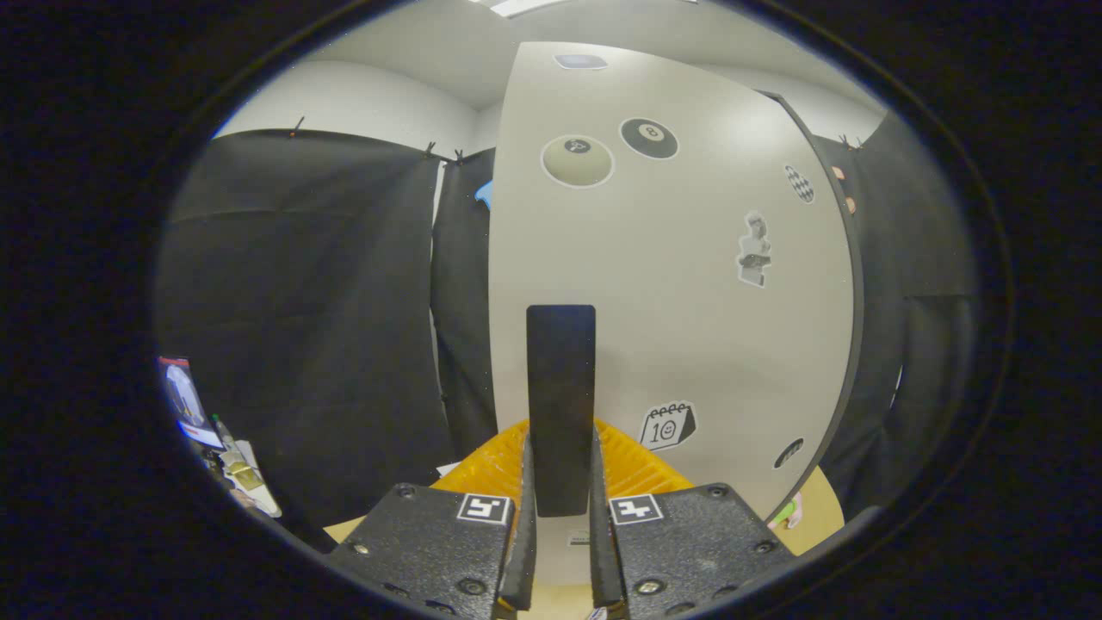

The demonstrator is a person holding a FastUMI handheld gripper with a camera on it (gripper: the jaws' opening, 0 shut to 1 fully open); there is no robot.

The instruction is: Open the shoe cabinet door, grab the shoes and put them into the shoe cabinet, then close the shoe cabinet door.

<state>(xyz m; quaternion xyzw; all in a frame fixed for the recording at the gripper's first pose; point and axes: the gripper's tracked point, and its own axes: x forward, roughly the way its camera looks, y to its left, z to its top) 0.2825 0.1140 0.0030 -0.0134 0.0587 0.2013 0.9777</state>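
The shoe cabinet door [680, 284] is a pale grey panel with several stickers, standing close ahead of me. Its tall black handle [560, 387] runs upright down the door's left part. My gripper [561, 508] is shut on the lower end of that handle, one finger pressing on each side. The door's left edge [492, 301] stands against the black cloth behind it. Something with orange ribs [491, 465] lies low behind the fingers on both sides of the handle; I cannot tell what it is.
Black cloth walls hang left and right of the door. Low on the left, several small items [232, 456] lie in a cluttered pile. A tan floor patch [818, 508] lies at the door's lower right.
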